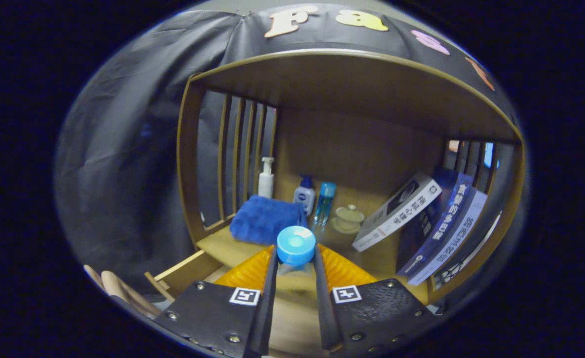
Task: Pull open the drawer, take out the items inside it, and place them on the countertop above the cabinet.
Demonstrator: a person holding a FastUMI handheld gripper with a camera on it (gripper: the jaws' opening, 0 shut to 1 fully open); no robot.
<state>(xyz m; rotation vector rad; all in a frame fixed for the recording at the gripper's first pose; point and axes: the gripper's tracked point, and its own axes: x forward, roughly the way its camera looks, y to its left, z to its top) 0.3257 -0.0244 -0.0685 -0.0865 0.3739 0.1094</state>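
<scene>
Fingers (296, 258) are gripping a clear bottle with round blue cap (296, 244), carrying it over the wooden table (232, 248); placement pending.

- Cabinet (357, 149): matt brown wood, smooth panels, slatted sides.
- Towel (265, 219): thick, fluffy cloth.
- Bottle (295, 248) pinched between the gripper (295, 258) fingers: clear plastic, smooth matt cap.
- Books (424, 219): glossy paper covers.
- Pump bottle (266, 179): smooth white plastic.

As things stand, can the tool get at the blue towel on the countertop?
Probably not yet. The tool is shut on a blue-capped bottle, so both fingers are taken. The blue towel lies just beyond them, slightly left, nothing between; after setting the bottle down, likely yes.
</scene>
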